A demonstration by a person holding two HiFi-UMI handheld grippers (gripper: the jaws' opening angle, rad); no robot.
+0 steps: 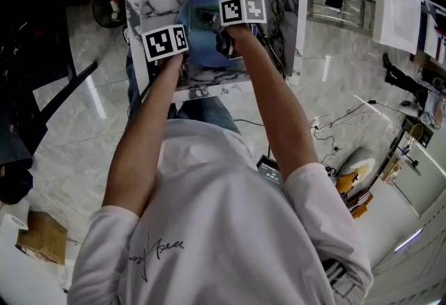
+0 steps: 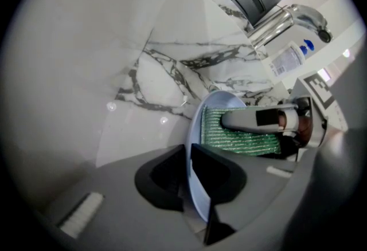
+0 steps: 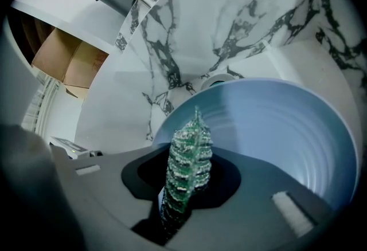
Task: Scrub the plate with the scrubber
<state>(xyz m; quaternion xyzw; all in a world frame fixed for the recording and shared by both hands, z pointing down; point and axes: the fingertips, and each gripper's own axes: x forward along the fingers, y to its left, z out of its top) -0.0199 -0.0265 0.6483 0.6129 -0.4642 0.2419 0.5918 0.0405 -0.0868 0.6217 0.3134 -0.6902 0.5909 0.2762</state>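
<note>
Jaws on my left gripper (image 2: 188,171) clamped the plate (image 2: 196,129) by its rim. Those on my right gripper (image 3: 182,187) pinched the green scrubber (image 3: 186,149) against its face.

Wears a white short-sleeved T-shirt (image 1: 223,227) with dark script print, and blue jeans (image 1: 205,110); carries grey, black-jawed left gripper (image 2: 188,184) and right gripper (image 3: 180,187), each topped with a black-and-white marker cube (image 1: 166,42).

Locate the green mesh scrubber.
In the right gripper view, the green mesh scrubber sits clamped in the right gripper, against the inner face of the round blue plate.
</note>
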